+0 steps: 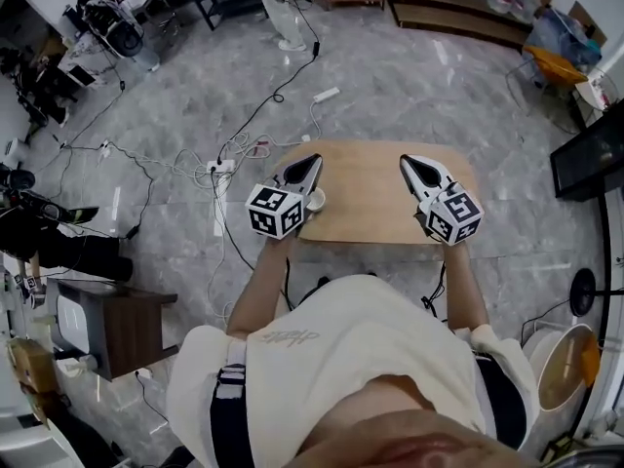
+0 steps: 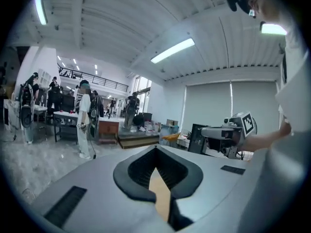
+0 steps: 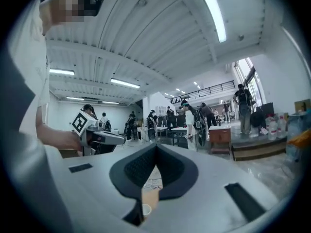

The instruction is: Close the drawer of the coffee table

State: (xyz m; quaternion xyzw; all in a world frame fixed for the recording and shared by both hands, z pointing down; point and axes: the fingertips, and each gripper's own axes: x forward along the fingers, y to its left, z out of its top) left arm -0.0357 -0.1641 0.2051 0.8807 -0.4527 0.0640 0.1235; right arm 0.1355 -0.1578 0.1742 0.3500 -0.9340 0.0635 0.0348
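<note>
my left gripper [image 1: 311, 163] — fingers closed, empty | my right gripper [image 1: 407, 164] — fingers closed, empty | both over bench [image 1: 370, 217]

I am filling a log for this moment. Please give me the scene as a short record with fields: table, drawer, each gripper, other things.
table: wooden coffee table, in front of the person
drawer: not seen in any view; open or closed cannot be told
left gripper: jaw tips together, nothing held, over the table's left edge
right gripper: jaw tips together, nothing held, over the table's right part
on table: small white cup, close to the left gripper
floor: power strip and cables beyond the table
</note>
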